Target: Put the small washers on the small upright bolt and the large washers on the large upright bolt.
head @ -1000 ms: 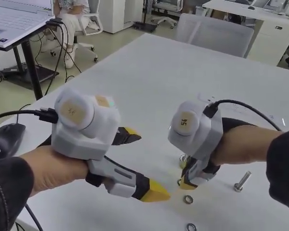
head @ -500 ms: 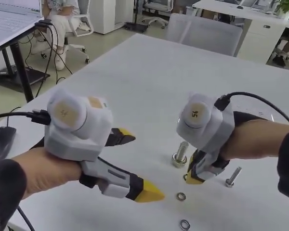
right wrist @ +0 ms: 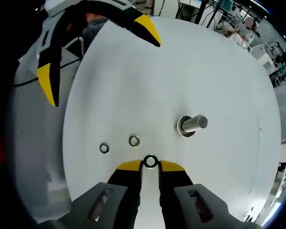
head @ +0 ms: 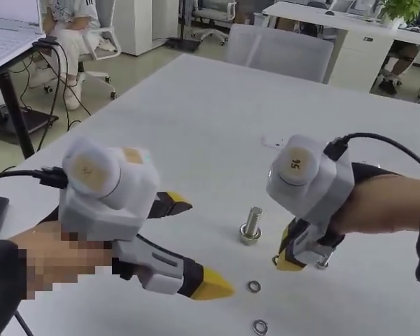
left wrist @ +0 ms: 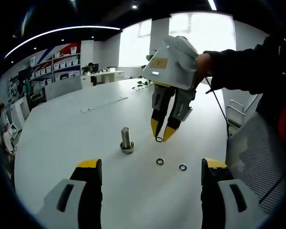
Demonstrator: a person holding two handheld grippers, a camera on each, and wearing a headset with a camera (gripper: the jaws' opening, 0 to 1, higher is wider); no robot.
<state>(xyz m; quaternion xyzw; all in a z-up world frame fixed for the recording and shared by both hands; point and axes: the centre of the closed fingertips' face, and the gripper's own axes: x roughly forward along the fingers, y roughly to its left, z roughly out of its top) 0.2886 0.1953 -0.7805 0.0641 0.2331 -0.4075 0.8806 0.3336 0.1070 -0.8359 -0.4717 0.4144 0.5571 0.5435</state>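
Pinching a washer between its nearly closed yellow tips, the right gripper hangs low over the white table, just beside the upright bolt that stands on its head there. The left gripper is spread wide, with nothing between its jaws, and is apart from the bolt. A near loose washer and a far loose washer lie flat on the table in front of the bolt, between the two grippers.
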